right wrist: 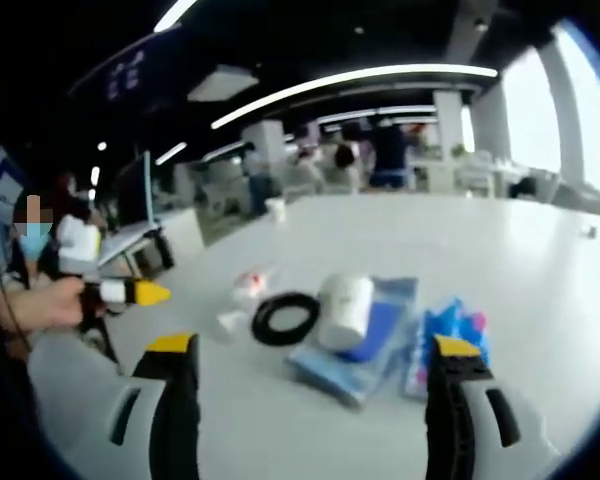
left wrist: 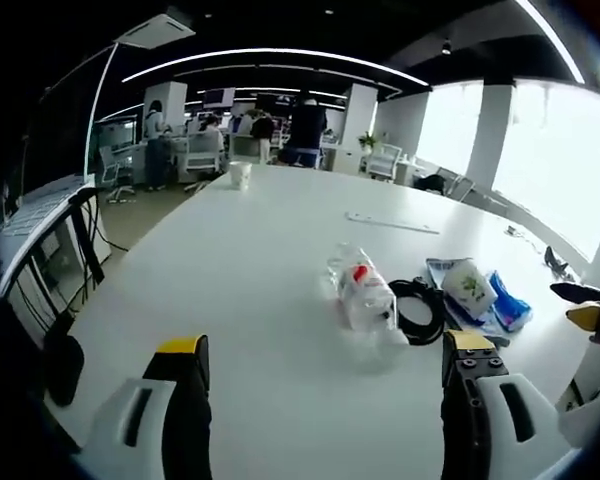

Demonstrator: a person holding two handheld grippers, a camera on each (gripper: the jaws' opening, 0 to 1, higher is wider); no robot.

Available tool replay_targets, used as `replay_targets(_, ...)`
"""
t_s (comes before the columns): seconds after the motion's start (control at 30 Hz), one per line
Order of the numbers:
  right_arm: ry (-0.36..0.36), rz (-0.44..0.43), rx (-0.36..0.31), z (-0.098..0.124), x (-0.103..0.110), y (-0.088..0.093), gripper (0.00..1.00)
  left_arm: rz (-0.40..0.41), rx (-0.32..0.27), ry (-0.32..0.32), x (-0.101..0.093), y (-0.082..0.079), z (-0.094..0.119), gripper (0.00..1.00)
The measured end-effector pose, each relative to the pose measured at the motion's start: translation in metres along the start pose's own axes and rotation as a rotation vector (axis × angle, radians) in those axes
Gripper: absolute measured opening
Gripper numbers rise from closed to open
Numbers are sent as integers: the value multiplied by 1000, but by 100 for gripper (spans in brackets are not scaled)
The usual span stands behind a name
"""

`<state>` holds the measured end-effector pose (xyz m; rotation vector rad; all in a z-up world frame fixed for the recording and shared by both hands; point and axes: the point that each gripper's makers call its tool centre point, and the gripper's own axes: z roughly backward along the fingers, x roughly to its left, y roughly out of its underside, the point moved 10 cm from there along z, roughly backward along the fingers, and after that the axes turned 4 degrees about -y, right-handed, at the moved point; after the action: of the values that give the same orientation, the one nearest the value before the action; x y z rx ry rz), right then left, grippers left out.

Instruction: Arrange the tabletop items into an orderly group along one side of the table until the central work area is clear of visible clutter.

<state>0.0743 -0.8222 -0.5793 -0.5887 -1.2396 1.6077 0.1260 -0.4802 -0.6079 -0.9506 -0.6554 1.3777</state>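
Lettering nowhere reads clearly. On the white table (left wrist: 230, 260), left to right near its right edge: crinkled clear plastic bag (left wrist: 363, 295), black cable coil (left wrist: 417, 308), white roll (left wrist: 468, 288), blue packet (left wrist: 508, 303). My left gripper (left wrist: 325, 385) and right gripper (right wrist: 315, 385) hang spread, empty.

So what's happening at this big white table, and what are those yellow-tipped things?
A person holds a claw tool in each hand, tidying a white table. Both the left claw and the right claw are open and empty. Ahead lies a loose cluster: a clear plastic bag, a black cable coil, a white roll on a blue packet, and a blue patterned pack. A white cup stands far off.
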Motion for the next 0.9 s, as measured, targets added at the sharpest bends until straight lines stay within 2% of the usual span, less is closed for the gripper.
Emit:
replay_targets(0.37,17,-57,9,-5,-8,6,91,-11,-1,7,-16,9,-25,97)
replay_targets(0.9,28,-64,42,-7,-14,17,90,-30,-1,3,-27,17,-48,96)
